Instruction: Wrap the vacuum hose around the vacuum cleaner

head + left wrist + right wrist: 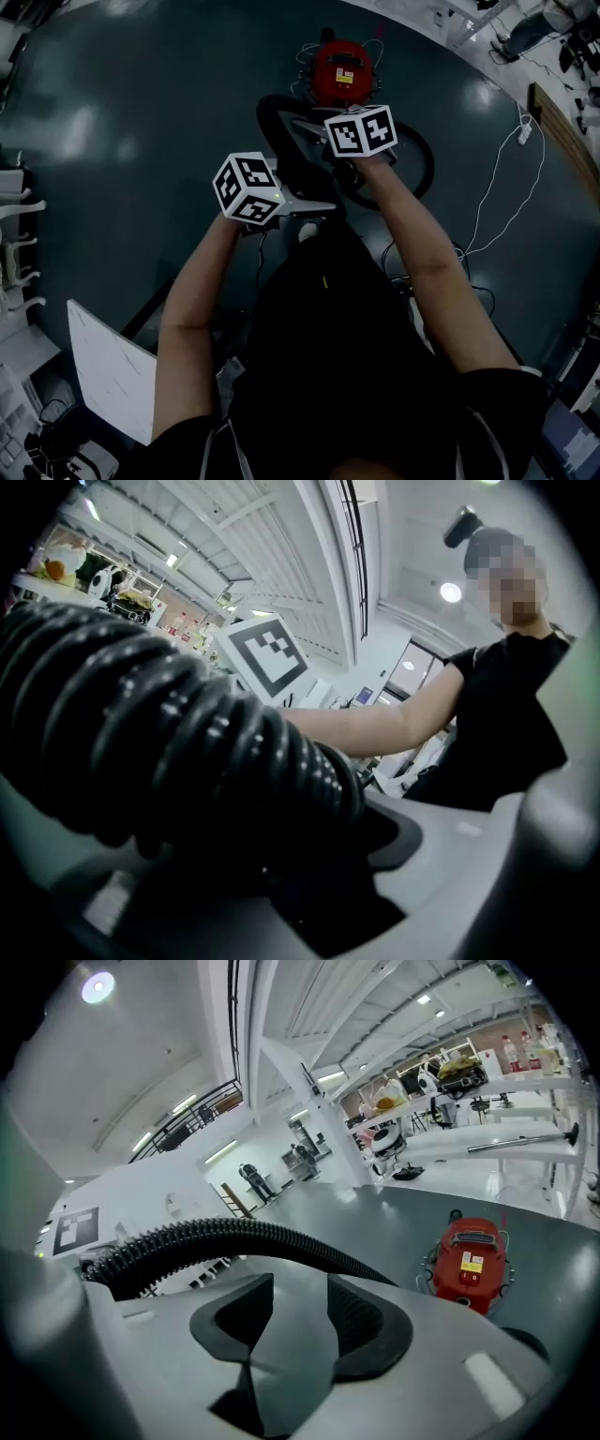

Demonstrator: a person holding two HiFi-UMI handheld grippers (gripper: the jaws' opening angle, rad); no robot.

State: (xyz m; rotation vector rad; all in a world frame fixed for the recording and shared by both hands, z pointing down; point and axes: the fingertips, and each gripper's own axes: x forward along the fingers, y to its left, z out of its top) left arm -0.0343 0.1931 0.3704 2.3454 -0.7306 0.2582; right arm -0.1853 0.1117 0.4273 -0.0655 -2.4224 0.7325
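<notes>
The floor [141,141] carries one red vacuum cleaner [342,70], standing upright well ahead of the person; its body looks bare in the right gripper view, with no coil lying on it that I can make out; so I judge the wrapping hardly begun, with nearly all of it left to do.

One black ribbed vacuum hose [272,127] lies in a loose loop on the floor between the person and the machine, near it but not wound round it; part of its length is lifted off the floor. What is done, as far as the views show, is only the picking up: the hose is in hand.

Two tools are at work. The left hand-held gripper [309,846] is clenched on the hose, which fills its view and runs out to the left; the right hand-held gripper [295,1321] is released, its pads apart with nothing between them, and the hose passes just beyond its tips.

One white board [112,375] lies at the lower left; one thin white cable [511,169] trails over the floor at the right.
</notes>
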